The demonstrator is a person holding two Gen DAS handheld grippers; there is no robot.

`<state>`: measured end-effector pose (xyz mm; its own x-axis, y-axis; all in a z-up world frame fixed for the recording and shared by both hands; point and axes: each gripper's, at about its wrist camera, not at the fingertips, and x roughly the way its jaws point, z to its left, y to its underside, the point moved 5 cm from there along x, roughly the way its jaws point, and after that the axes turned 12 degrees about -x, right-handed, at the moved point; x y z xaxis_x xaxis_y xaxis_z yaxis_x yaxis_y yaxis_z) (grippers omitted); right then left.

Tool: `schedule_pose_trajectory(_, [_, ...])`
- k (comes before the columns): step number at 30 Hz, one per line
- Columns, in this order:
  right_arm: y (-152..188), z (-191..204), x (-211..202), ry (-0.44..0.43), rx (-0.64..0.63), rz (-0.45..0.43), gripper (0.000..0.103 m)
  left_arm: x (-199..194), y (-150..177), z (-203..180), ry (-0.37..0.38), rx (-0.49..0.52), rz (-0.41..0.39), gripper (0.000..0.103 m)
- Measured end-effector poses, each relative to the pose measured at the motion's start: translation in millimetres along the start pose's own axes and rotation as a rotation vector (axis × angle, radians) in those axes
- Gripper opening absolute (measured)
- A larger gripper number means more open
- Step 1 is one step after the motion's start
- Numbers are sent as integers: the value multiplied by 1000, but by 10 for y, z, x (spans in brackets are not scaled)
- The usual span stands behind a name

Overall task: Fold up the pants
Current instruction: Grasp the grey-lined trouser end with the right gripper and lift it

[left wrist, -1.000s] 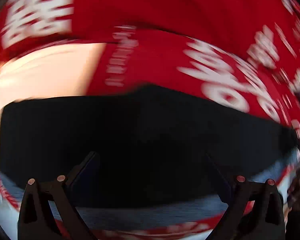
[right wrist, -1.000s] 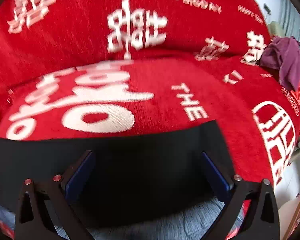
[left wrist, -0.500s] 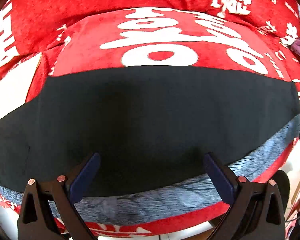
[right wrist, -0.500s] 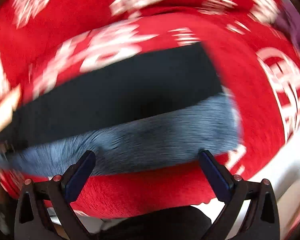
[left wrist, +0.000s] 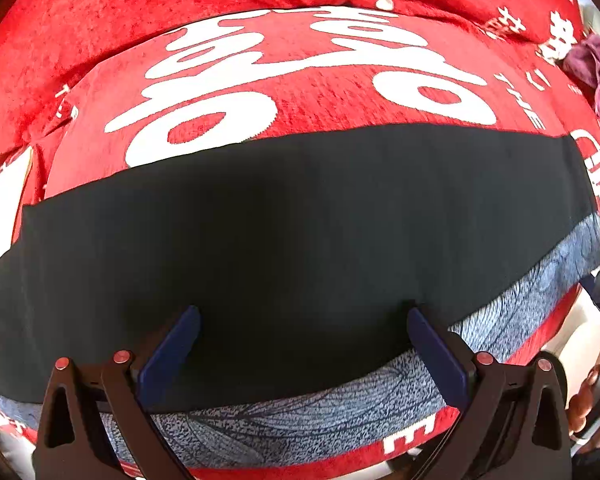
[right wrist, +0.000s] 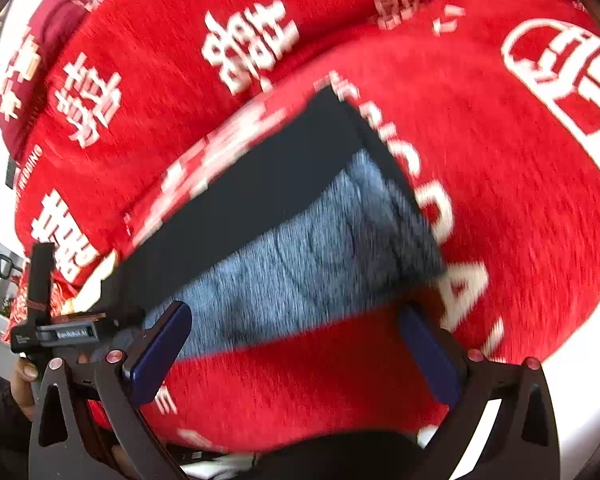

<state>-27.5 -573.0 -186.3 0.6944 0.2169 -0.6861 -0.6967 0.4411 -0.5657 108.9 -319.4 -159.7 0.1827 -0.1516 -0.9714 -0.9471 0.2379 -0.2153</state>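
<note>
Left wrist view: the pants (left wrist: 300,232) lie as a long black band across a red blanket (left wrist: 260,80) with big white lettering.
Pants, near edge: a strip of blue-grey patterned fabric (left wrist: 340,412) shows along the front edge, under the black layer.
Left gripper (left wrist: 300,344): fingers spread wide, blue pads (left wrist: 168,352) over the black cloth, nothing clamped between them.
Right gripper (right wrist: 296,344): fingers also wide apart and holding nothing, above the red blanket just in front of the pants.
Right wrist view: somewhat blurred; the end of the pants (right wrist: 280,200) runs diagonally, black on top, blue-grey layer nearer the camera.
Far right of left view: a purple cloth (left wrist: 596,68) sits on the blanket, well apart from the pants.
Left edge of right view: the other gripper's body and a hand (right wrist: 22,380) on it.
</note>
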Motion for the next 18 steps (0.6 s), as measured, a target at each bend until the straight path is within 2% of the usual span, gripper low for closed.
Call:
schedule_pose_trajectory(3, [-130,-69,-3,-16,10,-41,100,9,3,-22,-22,-17,-15,103])
schedule_pose_trajectory(4, [-181,-83,28,-11,6,-45,95,12,2,-17,-23,-22,-18,103])
schedule_pose_trajectory(6, [-255,-127,40,34,-9,-47,71,18,-2,-15,-21,-30,-20,103])
schedule_pose_trajectory(7, [-278,-159,59,50,-7,-32,30,19,-3,-16,-21,-33,-20,103])
schedule_pose_trajectory(8, [-277,-167,73,32,6,-15,19,23,-1,-18,-23,-35,-21,103])
schedule_pose_trajectory(10, [-307,-113,3,28,-3,-41,16,35,8,-26,-32,-37,-29,103])
schedule_pose_trajectory(14, [-411,163,-177,88,-99,-85,15,44,27,-75,-66,-25,-67,103])
schedule_pose_trajectory(17, [-542,429,-306,121,-168,-113,15,-4,6,-32,-42,-45,-31,103])
schedule_pose_trajectory(18, [-573,504,-334,133,-189,-116,15,-56,-8,26,-31,-82,-22,103])
